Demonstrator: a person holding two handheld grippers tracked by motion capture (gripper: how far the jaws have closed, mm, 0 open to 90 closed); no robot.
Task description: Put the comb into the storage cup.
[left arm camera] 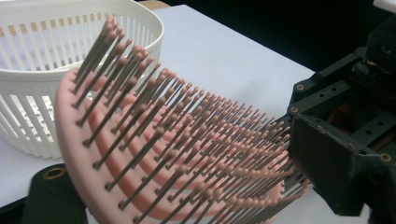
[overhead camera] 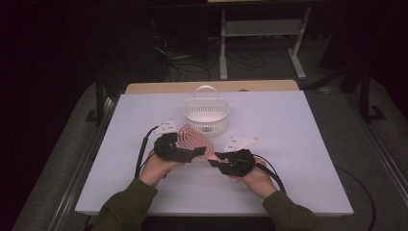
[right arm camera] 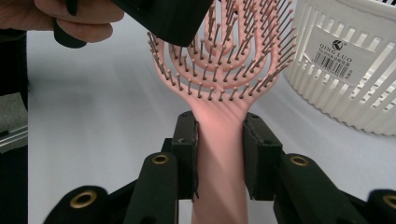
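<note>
A pink hairbrush with rows of brown-tipped bristles sits near the middle of a white table, held just above the surface between two handheld grippers. In the high view it lies just below a white slotted basket, which stands at about 12 o'clock from the brush, close to the table's far edge, with its handle raised.

The right gripper, at about 4 o'clock from the brush head in the high view, has its two black jaws closed on the brush's handle, one pad pressed to each side, as the right gripper view shows plainly. The bristled head fans out beyond the jaws, toward the basket and its printed label.

The left gripper comes in from about 8 o'clock and overlaps the brush head. In its own view the bristles fill the foreground, but I cannot tell whether its jaws are open or closed.

A person's hands and olive sleeves enter from the 6 o'clock edge.
</note>
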